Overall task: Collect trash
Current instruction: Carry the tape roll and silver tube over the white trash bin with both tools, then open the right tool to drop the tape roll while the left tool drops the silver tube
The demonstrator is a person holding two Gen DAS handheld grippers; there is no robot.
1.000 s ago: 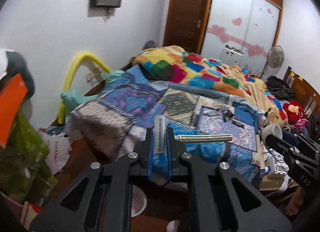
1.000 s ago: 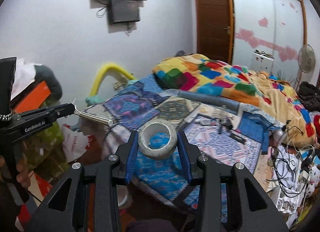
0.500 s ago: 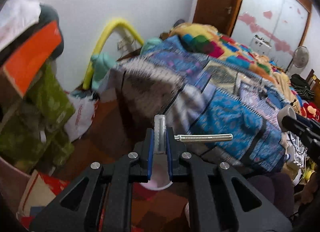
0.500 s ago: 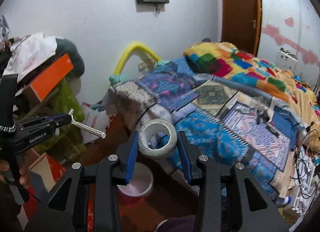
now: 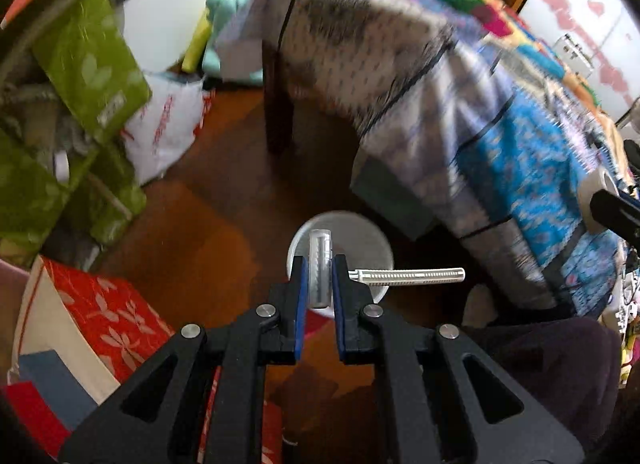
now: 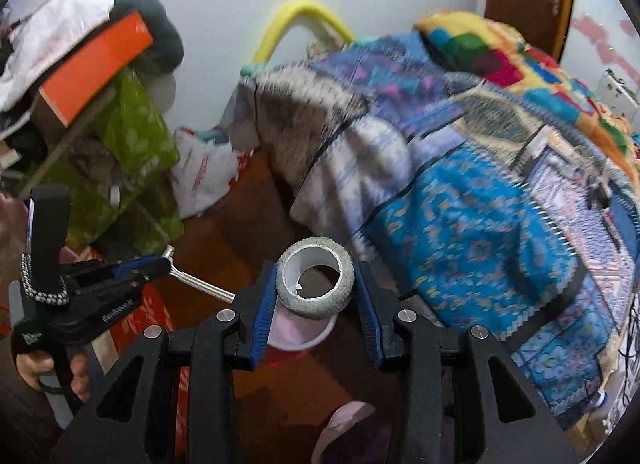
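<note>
The left gripper [image 5: 320, 284] pinches a silver razor [image 5: 406, 276] by its head, handle jutting right, directly above a white bin [image 5: 362, 240] on the floor. The right gripper [image 6: 316, 288] clamps a grey tape roll [image 6: 316, 284] over the same bin. Lettering on the left gripper's body is too blurred to read.

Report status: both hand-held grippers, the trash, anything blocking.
Left hand-held gripper shut on razor. Right hand-held gripper shut on tape roll. White bin on floor beneath both. Nothing in the way.
</note>
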